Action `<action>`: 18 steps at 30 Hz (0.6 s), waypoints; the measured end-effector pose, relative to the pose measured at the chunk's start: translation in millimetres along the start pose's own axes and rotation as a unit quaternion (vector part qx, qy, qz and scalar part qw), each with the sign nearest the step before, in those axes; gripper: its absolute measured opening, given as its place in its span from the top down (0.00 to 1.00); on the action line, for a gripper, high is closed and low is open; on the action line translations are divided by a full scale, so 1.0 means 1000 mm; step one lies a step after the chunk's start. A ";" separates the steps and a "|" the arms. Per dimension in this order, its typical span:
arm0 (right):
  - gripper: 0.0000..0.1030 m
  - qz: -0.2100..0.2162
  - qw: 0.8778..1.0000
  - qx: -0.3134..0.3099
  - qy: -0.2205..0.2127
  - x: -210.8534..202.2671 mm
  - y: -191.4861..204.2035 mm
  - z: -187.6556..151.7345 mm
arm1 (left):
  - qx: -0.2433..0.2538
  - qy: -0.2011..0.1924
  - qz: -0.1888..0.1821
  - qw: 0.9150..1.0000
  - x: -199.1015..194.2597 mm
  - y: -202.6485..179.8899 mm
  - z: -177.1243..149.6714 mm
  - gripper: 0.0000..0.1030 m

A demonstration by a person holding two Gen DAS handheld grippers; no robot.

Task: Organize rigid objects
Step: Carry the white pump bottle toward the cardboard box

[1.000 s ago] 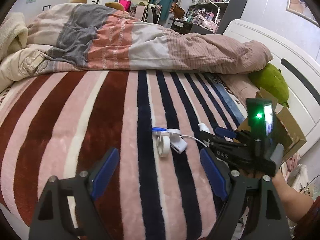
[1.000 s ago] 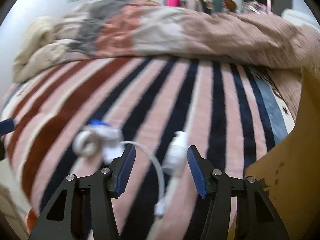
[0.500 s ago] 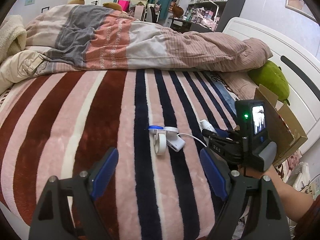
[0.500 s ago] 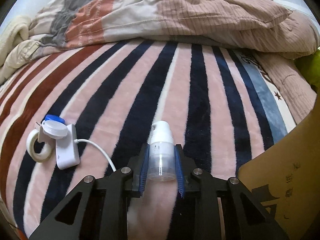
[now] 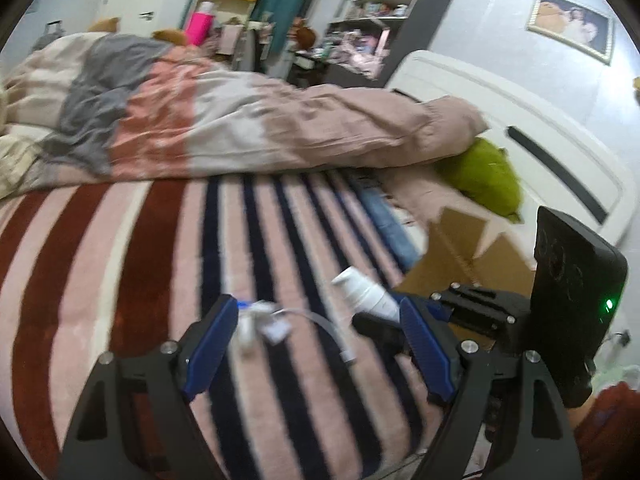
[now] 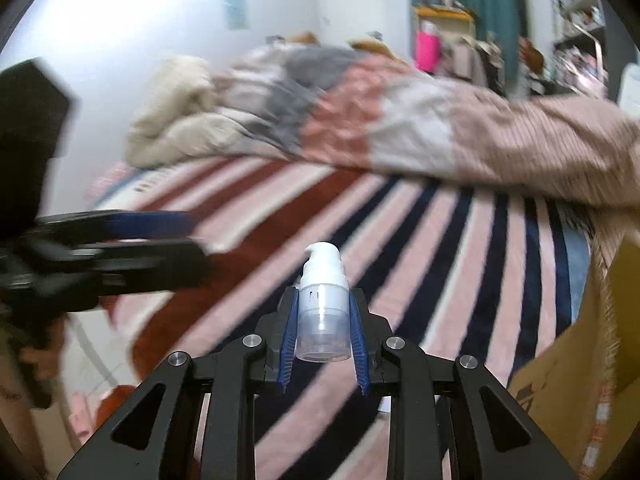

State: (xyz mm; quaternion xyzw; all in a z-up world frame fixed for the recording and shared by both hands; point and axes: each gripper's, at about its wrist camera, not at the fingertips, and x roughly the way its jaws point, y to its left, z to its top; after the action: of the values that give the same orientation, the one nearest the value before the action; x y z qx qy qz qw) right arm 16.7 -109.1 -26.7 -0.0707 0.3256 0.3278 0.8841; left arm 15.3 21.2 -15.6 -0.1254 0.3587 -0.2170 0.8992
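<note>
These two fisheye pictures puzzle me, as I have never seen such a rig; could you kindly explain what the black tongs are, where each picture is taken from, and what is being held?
There is no robot here. A person holds a two-finger gripper in each hand, and each gripper carries a camera that looks forward along its own fingers.

The left wrist view shows the left gripper, its blue-padded jaws apart and empty, over a striped blanket on a bed. Between its fingers, on the blanket, lies a small white gadget with a cable, too blurred to name. To the right is the other hand's gripper, and behind it an open cardboard box.

The right wrist view shows the right gripper shut on a small white pump bottle, held clear of the blanket. The dark shape at the left of that view is the left gripper again.
</note>
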 end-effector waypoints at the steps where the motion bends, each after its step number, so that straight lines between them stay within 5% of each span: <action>1: 0.81 0.003 1.000 -0.004 -0.007 -0.007 0.002 0.002 | 0.000 0.002 -0.016 1.000 0.001 -0.005 0.004 0.28; 11: 0.81 -0.014 0.998 -0.014 -0.067 -0.077 -0.030 0.001 | 0.033 0.035 -0.126 0.991 0.045 -0.083 0.039 0.65; 18: 0.81 -0.047 0.996 0.028 -0.071 -0.106 -0.079 -0.017 | 0.075 0.074 -0.144 0.984 0.090 -0.140 0.049 0.68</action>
State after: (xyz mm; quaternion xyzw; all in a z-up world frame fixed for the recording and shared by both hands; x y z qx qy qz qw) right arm -3.9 -232.8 19.2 -0.0380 0.2674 0.2807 0.9210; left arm 66.1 -141.2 19.8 -0.0913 0.3847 -0.3795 0.8365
